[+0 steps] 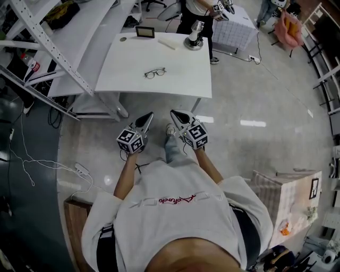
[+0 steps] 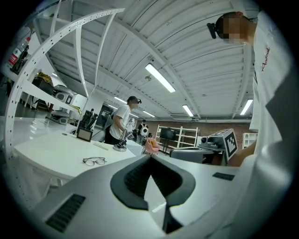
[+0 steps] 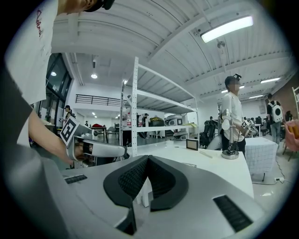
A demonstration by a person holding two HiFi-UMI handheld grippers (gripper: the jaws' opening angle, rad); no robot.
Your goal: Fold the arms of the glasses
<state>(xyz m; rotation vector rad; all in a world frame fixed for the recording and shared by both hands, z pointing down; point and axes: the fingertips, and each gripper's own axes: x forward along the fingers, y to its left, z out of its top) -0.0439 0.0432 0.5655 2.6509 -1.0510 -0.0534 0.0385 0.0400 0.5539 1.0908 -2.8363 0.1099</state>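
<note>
A pair of dark-rimmed glasses [image 1: 155, 73] lies on the white table [image 1: 127, 69] with its arms spread; it also shows small in the left gripper view [image 2: 94, 161]. My left gripper [image 1: 148, 117] and right gripper [image 1: 175, 113] hang side by side over the floor, short of the table's near edge, both shut with nothing between the jaws. In the left gripper view the tips [image 2: 150, 157] meet, and in the right gripper view the tips [image 3: 147, 158] meet too. The right gripper view shows the left gripper [image 3: 96, 150] beside it.
On the table's far side stand a small black framed screen [image 1: 145, 32], a flat white strip [image 1: 167, 43] and a round metal stand [image 1: 194, 41]. A person [image 1: 197, 10] works there with grippers. White racking [image 1: 48, 45] runs along the left; a box [image 1: 289, 199] sits at the right.
</note>
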